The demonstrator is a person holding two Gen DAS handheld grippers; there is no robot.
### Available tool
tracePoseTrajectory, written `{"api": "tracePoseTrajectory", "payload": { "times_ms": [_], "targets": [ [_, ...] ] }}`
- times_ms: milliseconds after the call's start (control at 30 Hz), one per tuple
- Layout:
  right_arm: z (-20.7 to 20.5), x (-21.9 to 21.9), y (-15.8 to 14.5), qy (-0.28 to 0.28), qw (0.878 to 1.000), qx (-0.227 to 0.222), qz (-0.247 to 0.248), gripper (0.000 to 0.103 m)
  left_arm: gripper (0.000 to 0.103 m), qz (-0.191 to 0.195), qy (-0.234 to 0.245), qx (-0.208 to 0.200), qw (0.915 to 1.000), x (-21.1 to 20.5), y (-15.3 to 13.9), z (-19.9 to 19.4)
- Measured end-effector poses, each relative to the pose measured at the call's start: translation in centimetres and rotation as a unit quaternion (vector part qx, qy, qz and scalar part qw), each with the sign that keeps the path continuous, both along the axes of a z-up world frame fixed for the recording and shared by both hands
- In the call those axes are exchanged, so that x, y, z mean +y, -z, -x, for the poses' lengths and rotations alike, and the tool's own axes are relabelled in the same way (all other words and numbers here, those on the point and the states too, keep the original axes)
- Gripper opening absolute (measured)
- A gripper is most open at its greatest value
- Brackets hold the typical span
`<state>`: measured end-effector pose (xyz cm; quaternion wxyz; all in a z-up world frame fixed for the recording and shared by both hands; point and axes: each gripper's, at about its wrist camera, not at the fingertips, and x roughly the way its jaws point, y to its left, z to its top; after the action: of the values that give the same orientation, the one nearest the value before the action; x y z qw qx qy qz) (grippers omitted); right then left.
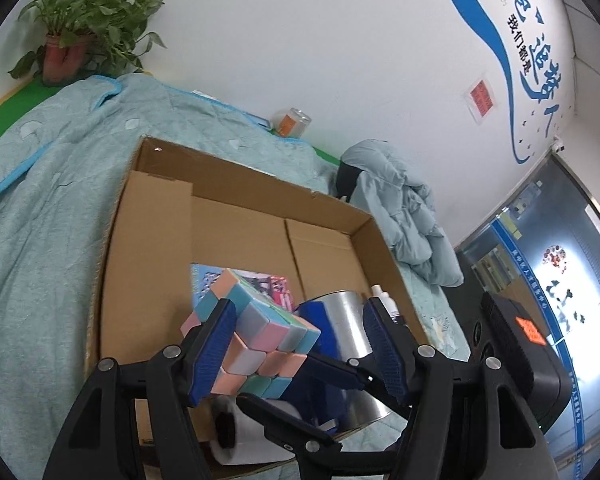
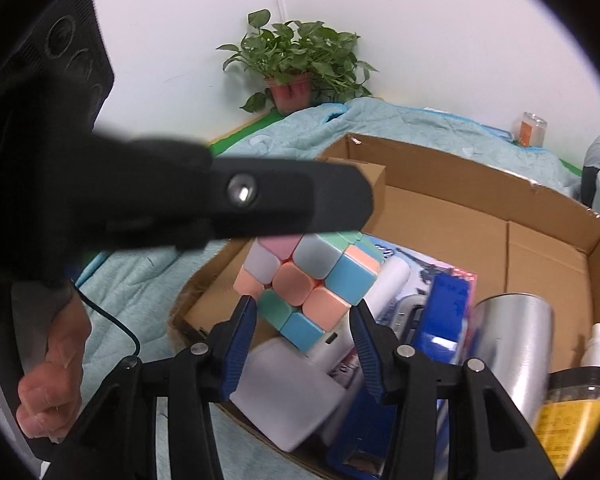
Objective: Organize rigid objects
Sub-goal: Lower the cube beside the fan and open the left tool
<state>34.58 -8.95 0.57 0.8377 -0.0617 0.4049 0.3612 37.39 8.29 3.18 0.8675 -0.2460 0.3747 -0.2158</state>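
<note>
A pastel-coloured plastic puzzle cube [image 1: 260, 332] is held aloft, tilted onto one corner, above the near end of an open brown cardboard box [image 1: 160, 240]. The box rests on a pale teal quilted cover [image 1: 40, 200].

In the left wrist view, the cube sits towards the left side of the left claw [image 1: 300, 308]. The left blue pad [image 1: 214, 352] lies against it and partly hides it. The opposite pad [image 1: 384, 352] stands clear of the cube, with a gap in which a shiny steel cup [image 1: 348, 320] is seen, so this claw is released rather than clenched on it. Two black fingers of the other tool reach in from the right, under and beside the cube.

In the right wrist view, the cube's lower corner is placed between the tips of the right claw [image 2: 304, 306], just beside both blue pads. Whether those pads press on it cannot be told. One black finger of the left tool crosses over the cube's top. A bare hand [image 2: 52, 360] is seen at the lower left.

Below the cube, a white plastic container [image 2: 284, 396], a blue box [image 2: 444, 312] and a printed booklet are lying inside the cardboard box.
</note>
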Motion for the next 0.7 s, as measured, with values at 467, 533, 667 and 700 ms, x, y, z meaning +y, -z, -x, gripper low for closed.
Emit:
{"api": "tracePoseTrajectory", "payload": {
  "times_ms": [467, 533, 667, 700],
  "targets": [
    [2.9, -4.8, 0.4, 0.012, 1.0, 0.018, -0.012, 0.051, 0.078, -0.047, 0.005, -0.022, 0.9987, -2.9, 0.6, 0.6],
    [3.6, -5.1, 0.3, 0.015, 1.0, 0.016, -0.016, 0.063, 0.08, -0.041, -0.001, -0.021, 0.9989, -2.3, 0.8, 1.2],
    [4.5, -7.3, 0.5, 0.028, 0.999, 0.024, -0.037, 0.071, 0.08, -0.076, -0.02, -0.037, 0.9962, -2.0, 0.8, 3.1],
    [4.9, -7.8, 0.5, 0.031, 0.998, 0.026, -0.038, 0.072, 0.08, -0.085, -0.025, -0.041, 0.9952, -2.0, 0.8, 3.7]
  ]
}}
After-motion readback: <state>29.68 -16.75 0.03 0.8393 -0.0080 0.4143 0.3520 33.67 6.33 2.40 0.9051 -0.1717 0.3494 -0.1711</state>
